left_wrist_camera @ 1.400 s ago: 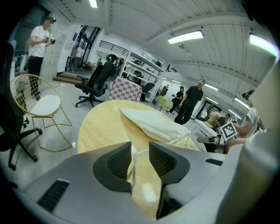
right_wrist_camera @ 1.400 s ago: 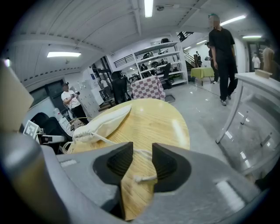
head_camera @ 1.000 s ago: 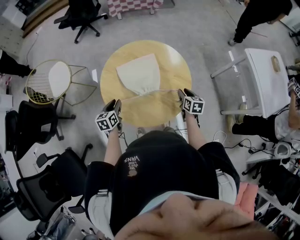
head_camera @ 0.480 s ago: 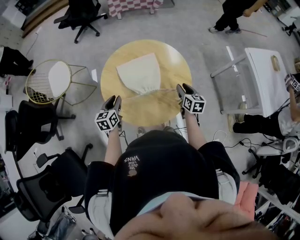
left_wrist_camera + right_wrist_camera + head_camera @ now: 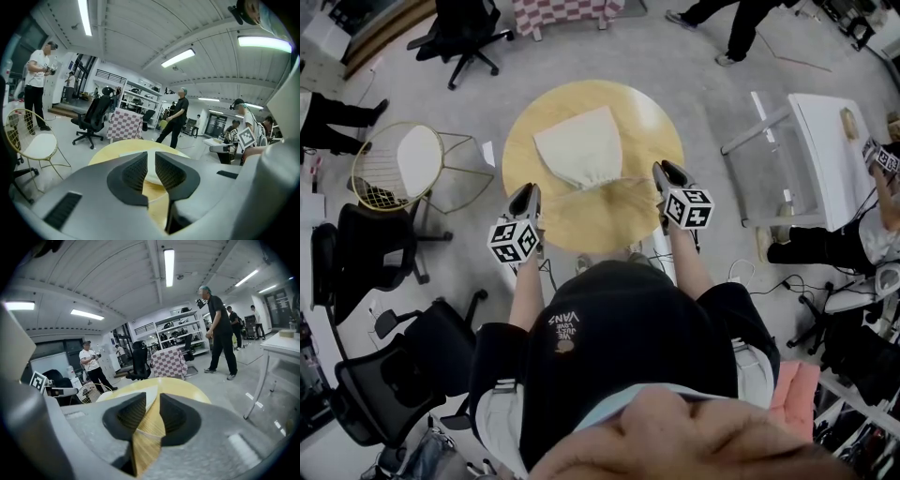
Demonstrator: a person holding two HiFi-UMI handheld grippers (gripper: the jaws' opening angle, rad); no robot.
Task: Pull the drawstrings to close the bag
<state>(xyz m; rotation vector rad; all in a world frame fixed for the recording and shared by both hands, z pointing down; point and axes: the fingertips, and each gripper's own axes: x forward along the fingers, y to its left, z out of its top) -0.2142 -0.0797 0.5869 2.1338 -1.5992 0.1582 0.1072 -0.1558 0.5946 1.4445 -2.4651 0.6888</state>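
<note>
Left gripper (image 5: 525, 192) and right gripper (image 5: 666, 172) — jaws closing, narrow gaps — flank the bag (image 5: 578, 145), a drawstring (image 5: 146, 434) between each.

On my left stands a gold wire chair with a round white cushion (image 5: 398, 159). Beyond the round pale wooden table (image 5: 652, 127) is a black swivel office chair (image 5: 464, 28). On my right is a white rectangular table (image 5: 834, 173).

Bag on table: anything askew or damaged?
Nothing stands out. Bag lies flat on the table, mouth gathered; a drawstring crosses between the closing jaws of the left gripper and of the right gripper.
</note>
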